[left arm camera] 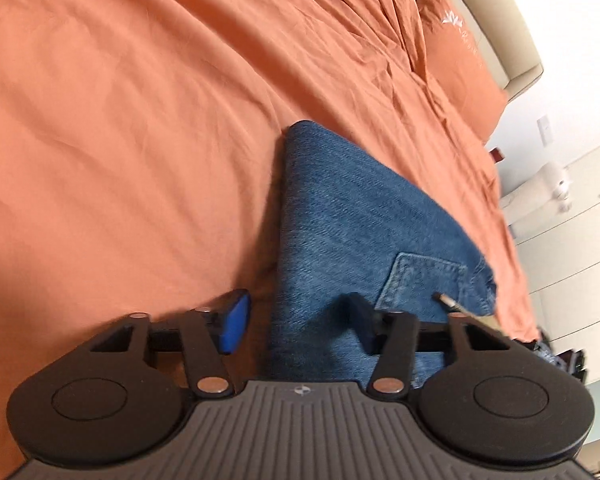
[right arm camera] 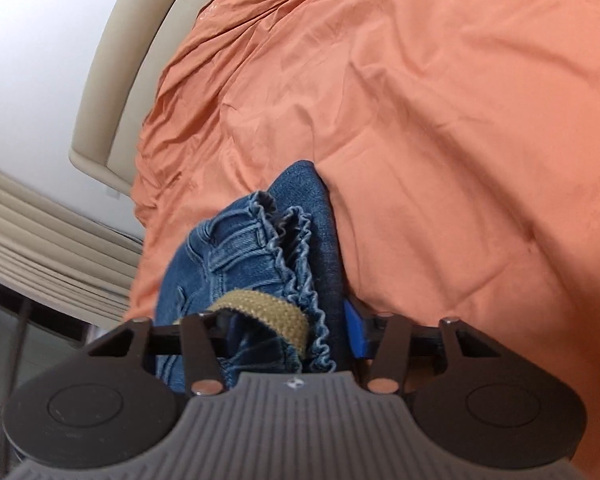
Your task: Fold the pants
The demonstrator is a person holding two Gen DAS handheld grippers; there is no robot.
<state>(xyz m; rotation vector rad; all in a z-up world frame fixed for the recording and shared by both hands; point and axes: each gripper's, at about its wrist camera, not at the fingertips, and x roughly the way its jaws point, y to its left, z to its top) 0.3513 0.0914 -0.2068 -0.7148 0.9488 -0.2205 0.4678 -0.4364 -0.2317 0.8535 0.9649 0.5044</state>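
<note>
Orange bedding [left arm camera: 140,120] covers the bed, with a matching pillow [left arm camera: 460,64] against a beige headboard [right arm camera: 112,92] and pleated curtains [right arm camera: 52,232] off to one side. Folded blue jeans [left arm camera: 360,216] lie on the sheet, a back pocket [left arm camera: 420,280] facing up. The left gripper [left arm camera: 296,320] stands partly open astride the folded edge of the jeans; whether its pads press the denim I cannot tell. The right gripper [right arm camera: 292,332] is partly open around the bunched elastic waistband [right arm camera: 296,256] and a tan webbing strap [right arm camera: 260,312]; whether its pads truly pinch the cloth I cannot tell either.
</note>
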